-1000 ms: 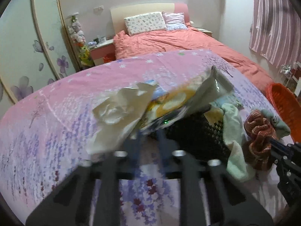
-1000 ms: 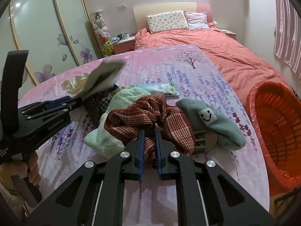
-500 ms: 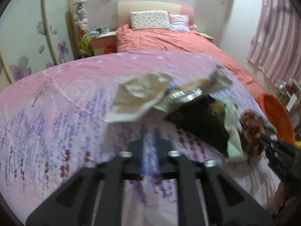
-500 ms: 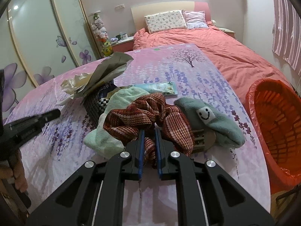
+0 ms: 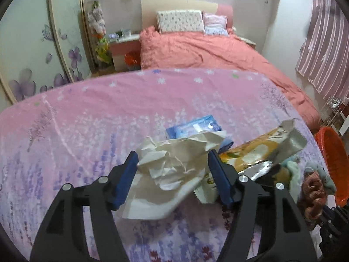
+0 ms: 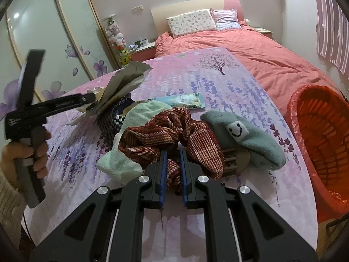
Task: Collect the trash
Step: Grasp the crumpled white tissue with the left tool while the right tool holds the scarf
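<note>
since the earlier frames the left gripper [image 5: 172,174] has been swung back toward the heap, and its jaws, then closed, are opening around the crumpled tissue [image 5: 174,163], which lies between the blue pads without being visibly pressed. in the lower centre of the right wrist view, the right gripper [image 6: 172,174] is seen clamped on the red woven cloth [image 6: 172,131], exactly as it was a second ago. just beyond the tissue, right of centre in the left wrist view, an orange snack wrapper [image 5: 261,150] is draped over the black woven basket [image 6: 109,126], and a blue tissue pack [image 5: 194,127] lies just behind it. a pale green towel [image 6: 122,159] and a grey-green smiley sock [image 6: 250,137] flank the red cloth, with a tube of cream [image 6: 185,101] farther up the frame. at the right edge of both views the orange bin [image 6: 316,135] is shown; its visible interior appears bare, though the bottom is hidden. the task is therefore judged to be at an early stage: tissue and wrapper remain by the basket on the purple floral cover [image 5: 87,120], and nothing is seen deposited in the bin. in the upper frame the coral bed [image 5: 207,50] is left untouched.
</note>
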Action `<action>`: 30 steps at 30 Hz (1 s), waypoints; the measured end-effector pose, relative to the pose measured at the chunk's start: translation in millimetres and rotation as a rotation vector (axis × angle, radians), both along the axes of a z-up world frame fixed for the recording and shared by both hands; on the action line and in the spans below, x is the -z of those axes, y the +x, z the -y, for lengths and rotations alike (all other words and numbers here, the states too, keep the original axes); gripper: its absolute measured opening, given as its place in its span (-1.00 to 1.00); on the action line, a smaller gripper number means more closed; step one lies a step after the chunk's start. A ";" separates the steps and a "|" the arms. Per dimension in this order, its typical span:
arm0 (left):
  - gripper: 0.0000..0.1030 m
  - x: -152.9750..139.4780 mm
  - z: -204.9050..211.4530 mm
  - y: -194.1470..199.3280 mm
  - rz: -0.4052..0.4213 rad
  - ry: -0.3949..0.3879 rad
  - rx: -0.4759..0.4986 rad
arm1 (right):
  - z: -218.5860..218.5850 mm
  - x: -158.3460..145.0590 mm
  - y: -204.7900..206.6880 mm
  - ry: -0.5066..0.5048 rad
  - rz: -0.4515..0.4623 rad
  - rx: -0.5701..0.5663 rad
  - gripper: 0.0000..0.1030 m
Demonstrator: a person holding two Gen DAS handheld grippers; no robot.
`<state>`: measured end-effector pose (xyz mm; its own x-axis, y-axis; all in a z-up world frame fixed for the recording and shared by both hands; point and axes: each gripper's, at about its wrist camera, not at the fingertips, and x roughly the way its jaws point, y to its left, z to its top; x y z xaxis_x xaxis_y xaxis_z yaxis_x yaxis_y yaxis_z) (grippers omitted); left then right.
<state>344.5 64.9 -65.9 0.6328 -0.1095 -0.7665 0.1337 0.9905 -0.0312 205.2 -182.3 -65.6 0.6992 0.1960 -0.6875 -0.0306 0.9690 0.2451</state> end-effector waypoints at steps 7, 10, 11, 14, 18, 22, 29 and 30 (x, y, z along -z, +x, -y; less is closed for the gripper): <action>-0.13 8.2 -18.8 -6.2 -0.013 -0.044 -0.016 | 0.5 0.3 0.4 0.002 0.000 0.000 -0.78; -0.13 8.2 -28.9 -26.2 -0.004 -0.007 -0.035 | 0.9 0.3 0.3 0.002 0.000 0.000 -0.78; -0.13 7.9 -33.0 -32.2 -0.005 0.001 -0.041 | 0.9 0.4 0.1 0.002 0.001 0.001 -0.78; -0.13 9.2 -45.1 -58.3 -0.019 0.023 -0.060 | 1.5 -1.8 -4.6 -0.005 0.016 -0.004 -0.77; -0.12 13.5 -55.1 -89.7 -0.017 0.076 -0.074 | 10.9 -11.2 -14.3 0.043 0.053 -0.012 -0.62; -0.09 16.0 -59.9 -94.8 -0.014 0.062 -0.083 | 8.7 -16.6 -14.0 0.034 0.063 -0.009 -0.11; 0.05 17.8 -62.3 -90.1 -0.016 0.039 -0.098 | -9.4 -13.1 -0.8 -0.075 0.047 0.011 0.63; 0.06 18.3 -62.5 -89.7 -0.016 0.036 -0.099 | -10.5 -11.0 0.7 -0.089 0.045 0.021 0.70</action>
